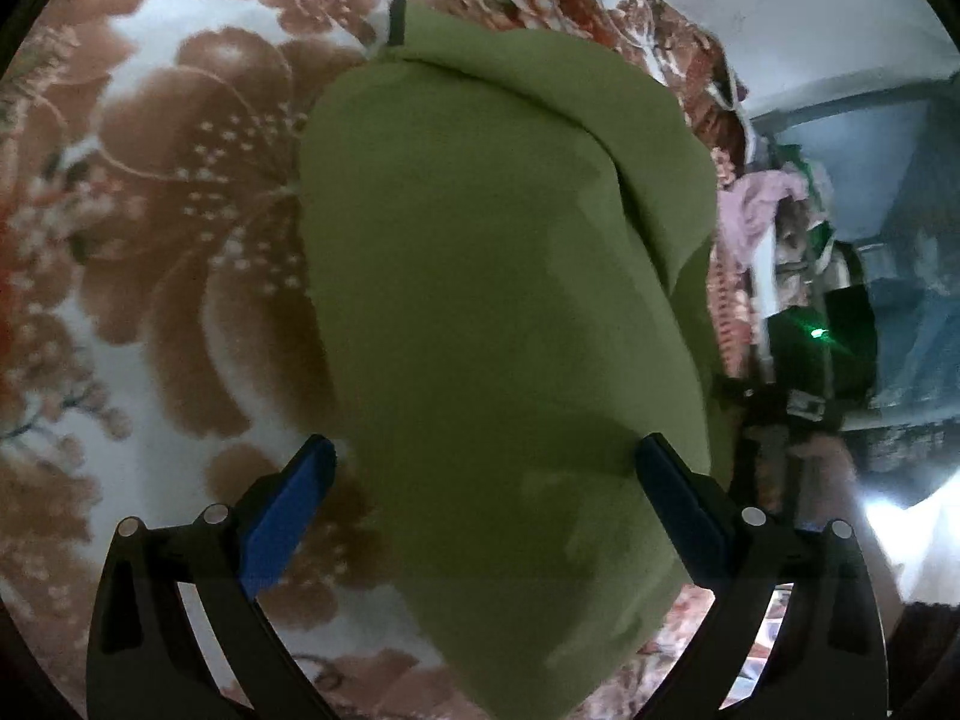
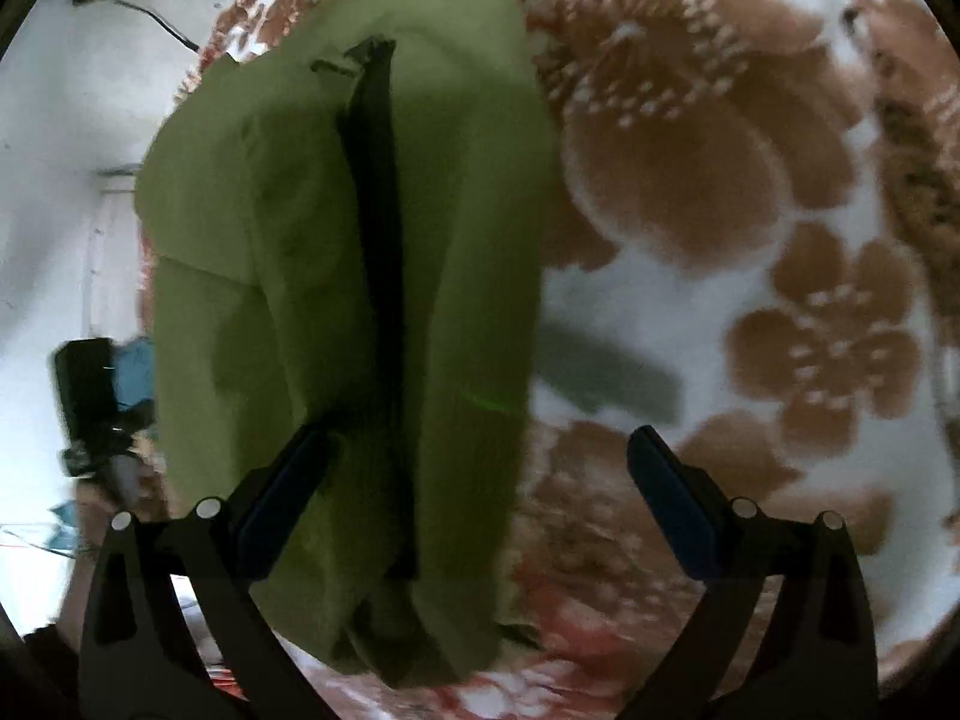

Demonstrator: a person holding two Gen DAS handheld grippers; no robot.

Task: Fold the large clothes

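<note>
left gripper (image 1: 486,468) is standing open | right gripper (image 2: 480,456) is standing open | folded olive-green cloth garment (image 1: 498,300) is lying on brown-flowered white blanket (image 1: 180,192)

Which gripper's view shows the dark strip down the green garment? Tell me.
The right gripper: its view shows a dark strip between the green garment's folds. The left gripper sees mostly plain green.

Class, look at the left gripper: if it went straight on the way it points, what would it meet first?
Probably the green garment, which fills the space between the open left gripper fingers; depth is unclear.
</note>
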